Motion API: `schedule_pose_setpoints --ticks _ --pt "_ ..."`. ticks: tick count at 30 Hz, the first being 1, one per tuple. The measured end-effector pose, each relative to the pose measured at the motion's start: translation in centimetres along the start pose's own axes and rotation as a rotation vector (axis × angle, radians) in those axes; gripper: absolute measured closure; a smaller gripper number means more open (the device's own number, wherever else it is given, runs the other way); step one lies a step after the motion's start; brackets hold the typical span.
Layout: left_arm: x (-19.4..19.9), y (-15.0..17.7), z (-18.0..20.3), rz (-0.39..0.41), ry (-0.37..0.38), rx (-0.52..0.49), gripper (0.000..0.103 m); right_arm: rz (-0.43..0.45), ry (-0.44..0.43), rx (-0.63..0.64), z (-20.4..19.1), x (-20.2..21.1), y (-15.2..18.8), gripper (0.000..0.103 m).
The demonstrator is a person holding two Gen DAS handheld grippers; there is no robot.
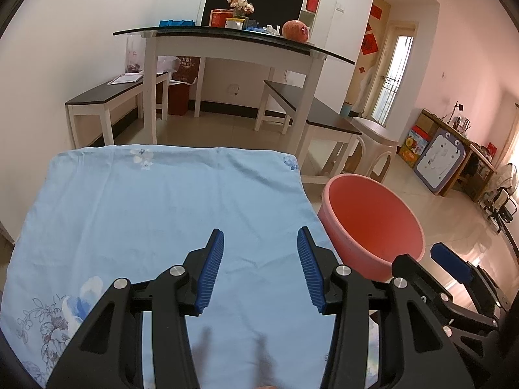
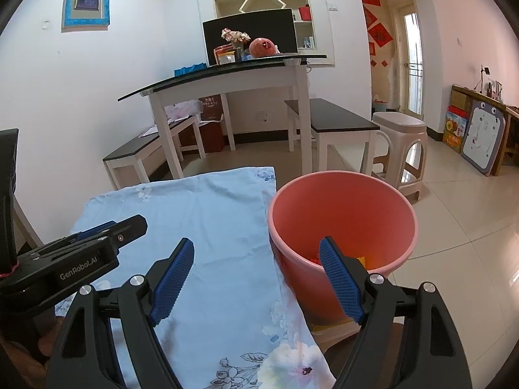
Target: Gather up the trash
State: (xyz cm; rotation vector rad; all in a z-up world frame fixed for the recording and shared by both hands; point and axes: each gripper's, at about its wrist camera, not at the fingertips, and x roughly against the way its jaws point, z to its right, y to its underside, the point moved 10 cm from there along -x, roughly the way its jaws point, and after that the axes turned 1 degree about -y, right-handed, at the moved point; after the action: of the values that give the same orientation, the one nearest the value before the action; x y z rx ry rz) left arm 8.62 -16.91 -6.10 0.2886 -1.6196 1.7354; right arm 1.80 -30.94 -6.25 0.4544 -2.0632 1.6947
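A round pink plastic bucket (image 2: 343, 223) fills the lower right of the right wrist view, beside the light blue floral cloth (image 2: 211, 227) covering the counter; red and yellow scraps (image 2: 363, 261) lie inside it. Left claw (image 1: 259, 269) and right claw (image 2: 259, 282) gape wide, empty.

Upright pink bin (image 2: 343, 223) beside blue cloth (image 2: 207, 227)

A blue floral cloth (image 1: 155, 207) covered the near surface. Beyond stood a glass-topped table (image 1: 227, 37) with 2 dark benches (image 1: 107, 92) beside it, bearing a monitor (image 1: 253, 0), flowers (image 1: 240, 3) and a round fruit (image 1: 294, 29). A stool (image 2: 400, 129) stood on the tiled floor (image 2: 460, 220); a drawing board (image 2: 483, 139) leaned against a desk.
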Motion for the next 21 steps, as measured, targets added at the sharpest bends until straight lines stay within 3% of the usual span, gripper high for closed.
schedule_pose_setpoints --ticks 21 --pt "-0.69 0.15 0.27 -0.004 0.004 -0.020 0.055 -0.002 0.002 -0.015 0.45 -0.29 0.37 0.025"
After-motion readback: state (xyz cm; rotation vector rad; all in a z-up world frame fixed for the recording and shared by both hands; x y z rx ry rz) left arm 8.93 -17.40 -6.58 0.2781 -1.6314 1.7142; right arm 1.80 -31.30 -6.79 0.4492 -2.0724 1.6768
